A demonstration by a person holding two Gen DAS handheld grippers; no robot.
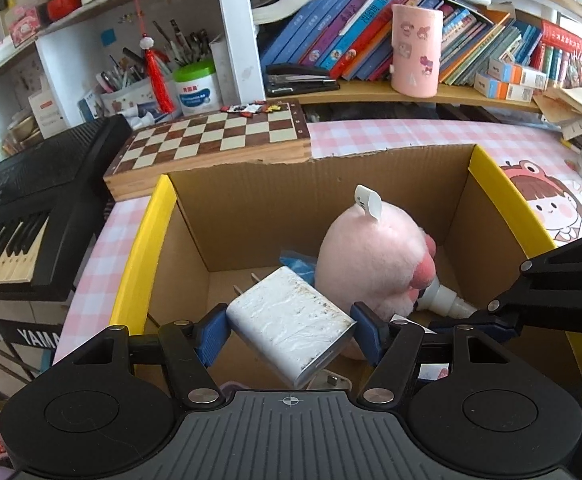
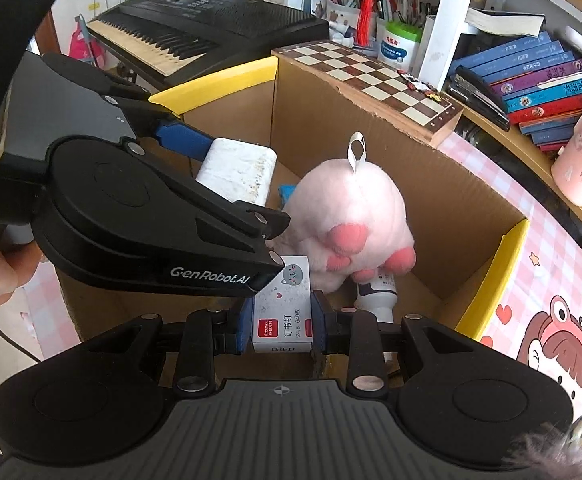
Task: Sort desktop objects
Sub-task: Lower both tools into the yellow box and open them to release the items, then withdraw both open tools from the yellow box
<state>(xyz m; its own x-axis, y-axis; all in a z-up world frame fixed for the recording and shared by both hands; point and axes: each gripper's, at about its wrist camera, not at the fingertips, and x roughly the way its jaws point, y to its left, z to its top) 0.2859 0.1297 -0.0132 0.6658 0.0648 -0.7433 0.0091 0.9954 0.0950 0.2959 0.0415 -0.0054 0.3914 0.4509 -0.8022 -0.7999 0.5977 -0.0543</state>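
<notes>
Nearest the right wrist camera, the right gripper was clamped on a small box of staples, its blue pads pressed flat to the box's two long sides, and it hung over the near part of the open cardboard box. Just beside it on the left, the left gripper gripped a white plug-in charger between its pads, the charger tilted with its prongs pointing toward the far wall, also inside the box's mouth. Judging by this, the step in hand was dropping both items into the box, and doing it well would have meant lowering each a little further before letting go, then opening one hand at a time so the two tools, already close together, did not knock each other. Free floor was scarce: a pink plush toy took up the middle, with a small white bottle lying against its feet and something blue behind the charger; the bare cardboard lay at the near left and along the far wall. The yellow-taped side rims bounded the sideways room. Beyond the box's back wall a chessboard lay touching it, a keyboard stood left of that, and bookshelves rose behind.
</notes>
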